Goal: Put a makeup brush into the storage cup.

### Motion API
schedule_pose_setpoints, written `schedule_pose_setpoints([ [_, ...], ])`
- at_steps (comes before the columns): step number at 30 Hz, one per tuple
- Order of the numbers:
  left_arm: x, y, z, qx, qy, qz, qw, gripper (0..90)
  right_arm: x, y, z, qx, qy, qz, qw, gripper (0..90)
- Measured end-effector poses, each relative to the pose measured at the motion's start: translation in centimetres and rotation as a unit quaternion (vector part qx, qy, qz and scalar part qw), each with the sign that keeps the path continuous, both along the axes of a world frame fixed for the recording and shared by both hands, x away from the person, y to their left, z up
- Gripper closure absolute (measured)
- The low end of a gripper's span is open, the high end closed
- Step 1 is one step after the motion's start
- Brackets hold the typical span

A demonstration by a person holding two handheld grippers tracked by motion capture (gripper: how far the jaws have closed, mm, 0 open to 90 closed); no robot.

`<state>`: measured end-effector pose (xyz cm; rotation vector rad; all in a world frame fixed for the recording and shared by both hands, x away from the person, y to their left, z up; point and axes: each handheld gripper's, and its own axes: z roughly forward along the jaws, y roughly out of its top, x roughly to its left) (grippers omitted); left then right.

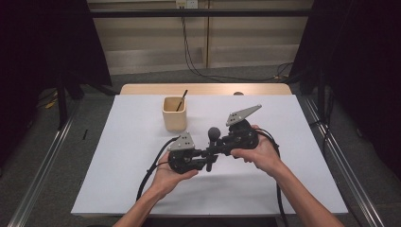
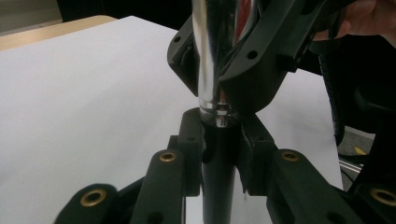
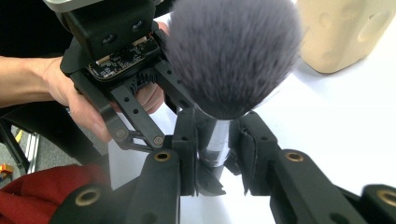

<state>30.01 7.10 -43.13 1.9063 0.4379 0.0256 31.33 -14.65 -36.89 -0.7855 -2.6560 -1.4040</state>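
Both grippers meet above the middle of the white table point(image 1: 118, 189), each pinching the same makeup brush point(image 1: 213, 134). The right gripper point(image 1: 222, 149) clamps its silver ferrule below the dark bristles; the left gripper point(image 1: 204, 158) clamps its black handle. At far left, a beige wooden cup point(image 1: 174, 113) holds one thin dark stick point(image 1: 181, 100).

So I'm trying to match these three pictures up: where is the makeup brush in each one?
High view: the makeup brush stands at the table's middle, between the two hand-held grippers, head up.
Left gripper view: its chrome ferrule and dark handle run down the centre, between the jaws.
Right gripper view: its fluffy head sits at top centre.
Shared landmark: the white table.
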Motion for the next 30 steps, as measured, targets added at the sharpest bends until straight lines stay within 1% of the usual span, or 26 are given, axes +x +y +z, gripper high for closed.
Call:
schedule_pose_setpoints([
  [3,0.0,0.1,0.0,-0.002,0.001,0.001,1.0000,74.4,0.0,0.0,0.0,0.001,0.001,0.000,1.0000,70.9],
  [7,0.0,0.1,0.1,-0.004,0.000,-0.002,1.0000,74.6,0.0,0.0,0.0,0.003,-0.004,0.001,1.0000,70.8],
  [11,0.0,0.1,0.1,-0.009,0.003,-0.002,0.9999,74.6,-0.1,-0.1,0.0,0.013,-0.004,0.000,0.9999,70.6],
  [16,0.0,0.2,0.2,-0.010,0.006,-0.002,0.9999,74.7,-0.1,-0.1,-0.1,0.019,-0.006,-0.001,0.9998,70.0],
  [19,0.0,0.2,0.2,-0.012,0.013,0.007,0.9998,74.7,-0.1,-0.2,-0.1,0.028,0.000,-0.005,0.9996,66.2],
  [20,0.1,0.2,0.2,-0.013,0.013,0.010,0.9998,74.7,-0.1,-0.3,-0.1,0.032,0.000,-0.006,0.9995,64.8],
  [22,0.1,0.4,0.2,-0.013,0.014,0.009,0.9998,74.7,-0.1,-0.4,-0.1,0.034,-0.003,-0.008,0.9994,61.1],
  [24,0.1,0.4,0.3,-0.018,0.015,0.012,0.9997,74.7,-0.2,-0.5,-0.1,0.036,-0.003,-0.011,0.9993,59.1],
  [26,0.1,0.5,0.3,-0.019,0.013,0.012,0.9997,74.7,-0.3,-0.6,-0.1,0.036,-0.009,-0.018,0.9992,52.5],
  [28,0.1,0.6,0.3,-0.018,0.013,0.014,0.9997,74.7,-0.4,-0.8,-0.2,0.038,-0.022,-0.028,0.9987,49.5],
  [30,0.1,0.7,0.3,-0.018,0.013,0.016,0.9996,74.7,-0.5,-1.0,-0.2,0.045,-0.026,-0.032,0.9981,45.3],
])
